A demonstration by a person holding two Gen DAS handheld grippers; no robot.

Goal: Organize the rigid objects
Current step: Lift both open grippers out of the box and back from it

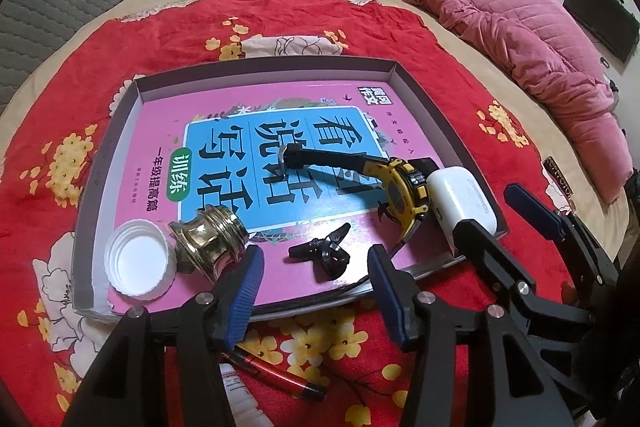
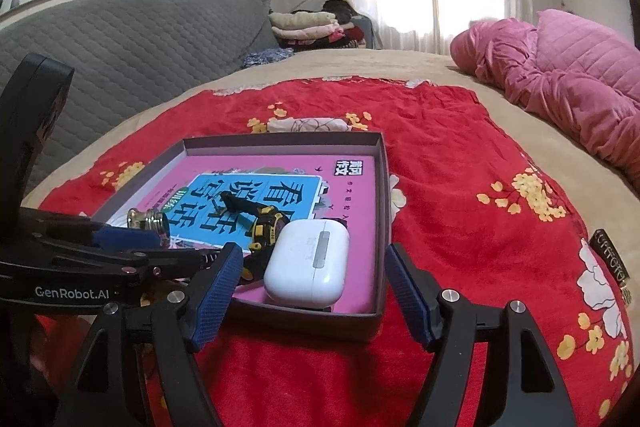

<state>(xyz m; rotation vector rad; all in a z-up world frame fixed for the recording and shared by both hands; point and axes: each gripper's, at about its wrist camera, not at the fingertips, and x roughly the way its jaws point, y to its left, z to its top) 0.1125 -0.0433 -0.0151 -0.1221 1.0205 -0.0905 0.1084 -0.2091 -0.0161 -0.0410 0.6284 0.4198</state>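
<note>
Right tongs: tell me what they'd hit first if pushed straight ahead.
Probably the white earbud case, sitting in the near corner of the box between the open right tongs. The box's near wall lies lower and could catch first; depth is unclear.

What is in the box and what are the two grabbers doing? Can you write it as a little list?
box: shallow grey cardboard tray on a red flowered cloth
bottom: pink and blue book
near left corner: white plastic bottle cap, shiny brass threaded fitting beside it
middle: small black clip-like part, yellow and black wristwatch
right side: white earbud case
left gripper: open, empty
right gripper: open, empty, by the case
outside the box: red pen
</note>
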